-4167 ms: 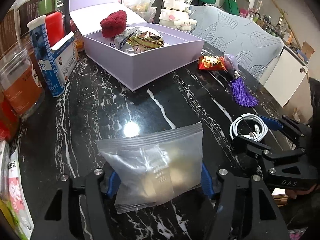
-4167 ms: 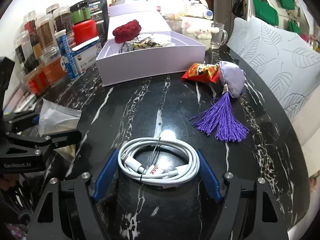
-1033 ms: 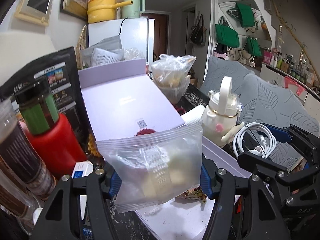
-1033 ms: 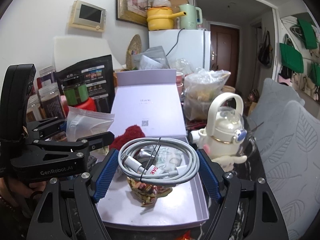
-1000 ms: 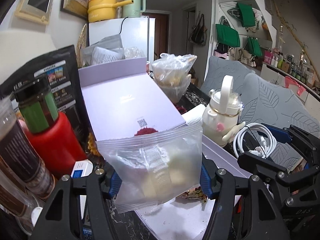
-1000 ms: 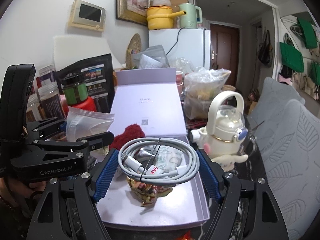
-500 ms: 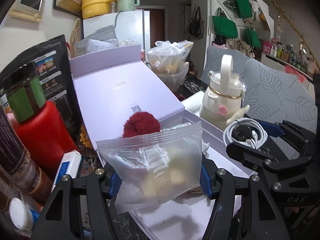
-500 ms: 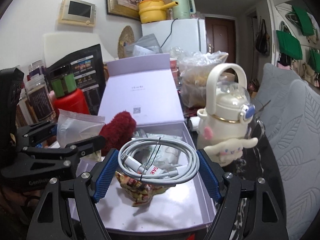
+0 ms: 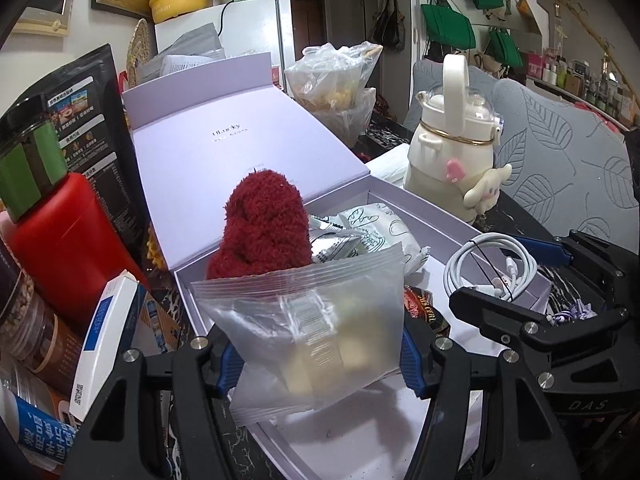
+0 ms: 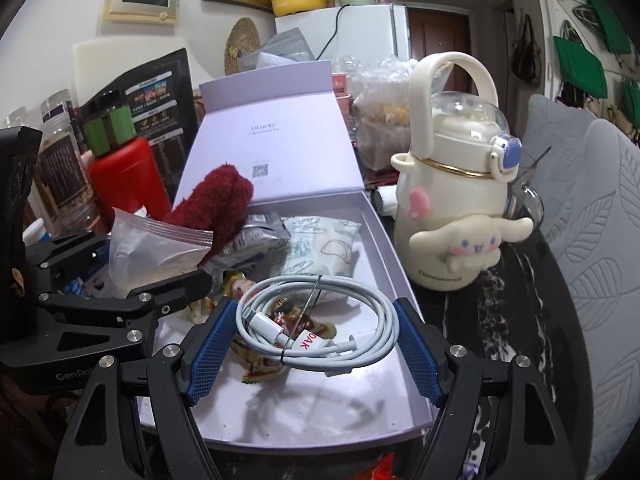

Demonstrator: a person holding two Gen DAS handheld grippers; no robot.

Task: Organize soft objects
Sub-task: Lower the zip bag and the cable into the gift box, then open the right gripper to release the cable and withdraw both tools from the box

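My left gripper (image 9: 320, 356) is shut on a frosted zip bag (image 9: 312, 320) with pale soft pieces inside, held just above the near left part of the open lavender box (image 9: 440, 208). My right gripper (image 10: 316, 344) is shut on a coiled white cable (image 10: 320, 320), hovering over the box floor (image 10: 320, 400) beside the left gripper (image 10: 148, 256). Inside the box lie a red fuzzy sock (image 9: 264, 224), silver snack packets (image 10: 260, 236), a white printed pouch (image 10: 320, 248) and a crumpled wrapper (image 10: 256, 364).
A cream kettle-shaped bottle with a plush dog (image 10: 452, 200) stands right of the box. A red canister (image 9: 60, 232), jars and a blue-white carton (image 9: 100, 340) crowd its left side. The raised lid (image 9: 240, 128) blocks the back. A grey leaf-patterned cushion (image 10: 592, 240) lies beyond the black marble table (image 10: 520, 320).
Both grippers have sunk toward the box with their loads still held; more of the box floor and its contents now shows. Several seconds ago both items lay on the table.
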